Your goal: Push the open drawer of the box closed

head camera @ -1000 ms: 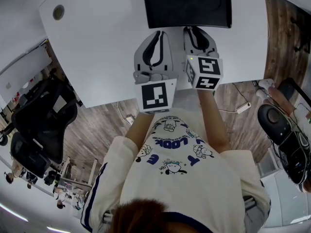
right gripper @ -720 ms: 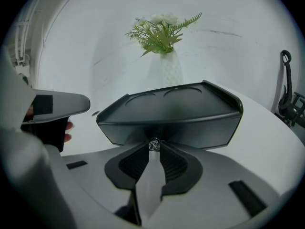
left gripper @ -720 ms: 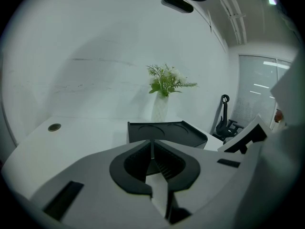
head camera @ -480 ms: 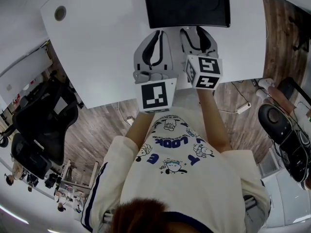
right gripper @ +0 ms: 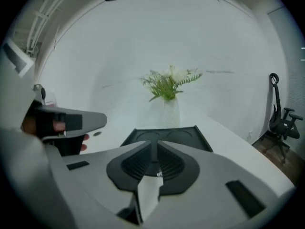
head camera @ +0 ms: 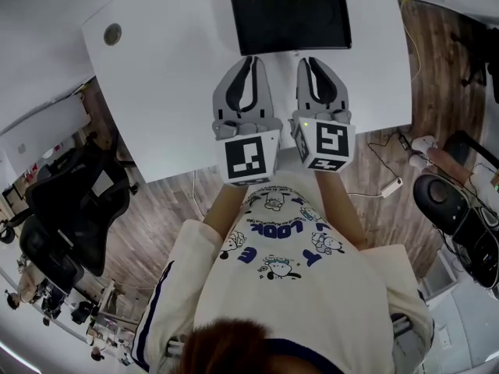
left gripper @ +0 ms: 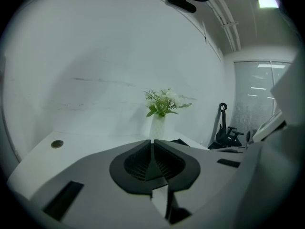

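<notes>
A flat black box (head camera: 290, 22) lies at the far side of the white table (head camera: 164, 92); in the right gripper view its top (right gripper: 164, 136) shows two round recesses. No drawer front shows in any view. My left gripper (head camera: 248, 59) and right gripper (head camera: 312, 59) hover side by side just short of the box, touching nothing. The left gripper (left gripper: 152, 142) has its jaws together and empty. The right gripper (right gripper: 155, 142) is closing, its jaws all but met, with nothing between them.
A white vase of flowers (right gripper: 170, 97) stands by the wall behind the box, also in the left gripper view (left gripper: 159, 113). A round cable hole (head camera: 113, 34) sits at the table's far left. Black office chairs (head camera: 70, 209) stand on the wooden floor.
The right gripper's jaws, spread wider half a second ago, have come together. The head view has shifted, so more of the table and the box's far edge show.
</notes>
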{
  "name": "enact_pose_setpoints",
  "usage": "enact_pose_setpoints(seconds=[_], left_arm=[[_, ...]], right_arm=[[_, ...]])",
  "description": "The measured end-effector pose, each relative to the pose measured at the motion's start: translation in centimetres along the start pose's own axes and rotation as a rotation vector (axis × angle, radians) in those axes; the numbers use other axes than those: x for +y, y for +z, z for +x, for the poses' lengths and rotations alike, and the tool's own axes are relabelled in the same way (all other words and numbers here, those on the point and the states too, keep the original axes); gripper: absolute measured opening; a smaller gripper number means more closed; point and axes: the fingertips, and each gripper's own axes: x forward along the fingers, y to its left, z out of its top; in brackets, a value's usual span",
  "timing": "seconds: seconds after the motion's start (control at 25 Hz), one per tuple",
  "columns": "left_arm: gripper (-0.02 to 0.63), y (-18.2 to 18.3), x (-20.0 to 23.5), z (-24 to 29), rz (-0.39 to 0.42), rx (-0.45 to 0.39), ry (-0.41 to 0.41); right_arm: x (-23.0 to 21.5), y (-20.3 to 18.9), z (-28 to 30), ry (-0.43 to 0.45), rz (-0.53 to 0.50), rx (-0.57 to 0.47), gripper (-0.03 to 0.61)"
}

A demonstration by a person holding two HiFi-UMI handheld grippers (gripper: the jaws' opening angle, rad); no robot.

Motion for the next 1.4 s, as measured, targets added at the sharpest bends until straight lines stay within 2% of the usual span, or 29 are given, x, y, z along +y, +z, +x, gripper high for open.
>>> enact_pose_setpoints(seconds=[0.32,0.52,0.64,1.04,1.4], left_arm=[[0.031,4.0,-0.7,-2.1,0.025,-0.105,-0.006],[0.031,6.2,-1.6,-3.2,0.029,-0.159,-0.013],[0.031,7.2,-2.0,-3.6,0.057,-0.183,-0.019],[0.031,9.1,-1.9,-4.7,0.068,-0.233,-0.012],[0.031,9.7,-1.4,-4.7,0.070,-0.231,-0.009]], right_arm=[[1.1,6.0,-3.7,0.012,-0.009,-0.169,0.048],[1.5,8.2,-5.3,0.013,-0.032,-0.228,0.046],[1.5,9.0,-6.0,0.014,-0.038,-0.247,0.044],[1.8,10.7,-7.0,0.007,-0.041,-0.304,0.043],[2.2,11.5,-6.6,0.011,-0.055,-0.310,0.041]])
